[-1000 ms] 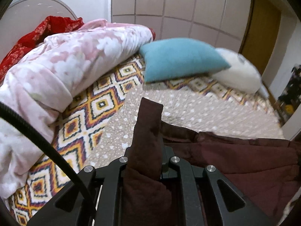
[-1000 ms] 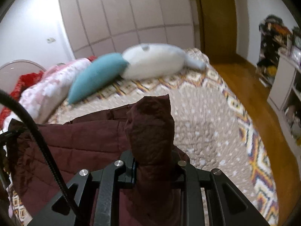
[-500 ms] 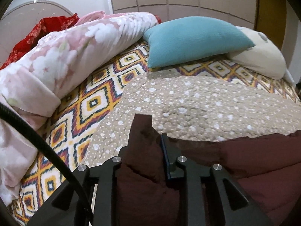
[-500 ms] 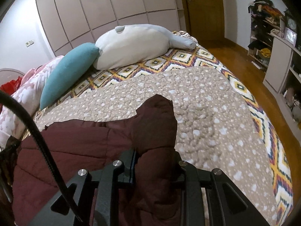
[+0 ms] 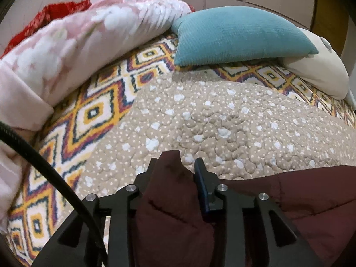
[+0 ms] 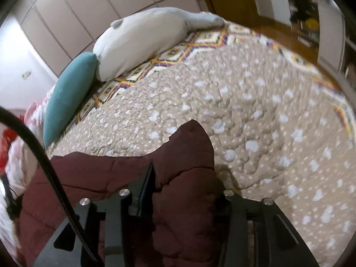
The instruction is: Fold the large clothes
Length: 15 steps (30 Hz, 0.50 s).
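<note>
A dark maroon quilted coat (image 5: 311, 200) lies low over the beige dotted bedspread (image 5: 222, 115). My left gripper (image 5: 175, 166) is shut on the coat's left corner, whose tip pokes out between the fingers. In the right wrist view my right gripper (image 6: 184, 169) is shut on another corner of the coat (image 6: 89, 178); the cloth bulges up between the fingers and hides the right finger. The coat stretches between both grippers, close to the bedspread (image 6: 244, 102).
A pink floral duvet (image 5: 66, 44) and red cloth (image 5: 55, 11) lie at the left. A teal pillow (image 5: 240, 35) and a white plush (image 6: 142, 42) rest at the head of the bed. Wooden floor and shelves (image 6: 311, 22) are at the right.
Both grippers have moved down and forward with the coat, which was held high above the bed and now sits near the bedspread. The grips have not changed.
</note>
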Motion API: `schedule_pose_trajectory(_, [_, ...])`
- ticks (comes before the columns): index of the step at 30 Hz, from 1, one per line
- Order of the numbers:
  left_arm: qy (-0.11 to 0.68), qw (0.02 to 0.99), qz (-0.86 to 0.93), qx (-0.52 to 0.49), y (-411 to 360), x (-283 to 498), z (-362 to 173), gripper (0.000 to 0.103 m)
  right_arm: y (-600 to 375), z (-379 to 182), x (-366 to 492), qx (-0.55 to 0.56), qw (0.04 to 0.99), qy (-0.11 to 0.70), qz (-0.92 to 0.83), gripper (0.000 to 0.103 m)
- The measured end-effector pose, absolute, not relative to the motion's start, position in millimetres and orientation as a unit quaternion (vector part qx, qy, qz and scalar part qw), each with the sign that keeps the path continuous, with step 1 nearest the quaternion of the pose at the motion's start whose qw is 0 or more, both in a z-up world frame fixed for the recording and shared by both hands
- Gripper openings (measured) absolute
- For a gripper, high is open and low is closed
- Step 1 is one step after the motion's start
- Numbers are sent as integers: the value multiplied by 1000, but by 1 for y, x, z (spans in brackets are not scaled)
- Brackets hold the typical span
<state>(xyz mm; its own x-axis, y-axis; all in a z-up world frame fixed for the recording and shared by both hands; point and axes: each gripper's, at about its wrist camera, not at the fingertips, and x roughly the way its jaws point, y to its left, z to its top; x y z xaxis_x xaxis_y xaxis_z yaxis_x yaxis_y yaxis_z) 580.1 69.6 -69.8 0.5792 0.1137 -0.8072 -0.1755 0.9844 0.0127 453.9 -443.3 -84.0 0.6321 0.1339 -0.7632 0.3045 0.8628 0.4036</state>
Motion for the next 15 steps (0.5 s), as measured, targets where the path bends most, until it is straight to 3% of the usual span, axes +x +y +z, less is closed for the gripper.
schedule_pose_trajectory(4, [463,880,87,-58,79,578,-70,50,-458,-93,451,309,850,424,-37,59])
schedule_pose_trajectory(8, [455,884,86,-59,89,560,-48,54,-469,-91,441,350,839,415,-28,67])
schedule_pose_trajectory(11, [430,898,84,-45,104,539,-14,66,-475,-66,424,344,850,397,-47,71])
schedule_pose_trajectory(15, [409,907,87,-47,132,511,31,70,-492,-13,388,325,868,363,-91,72])
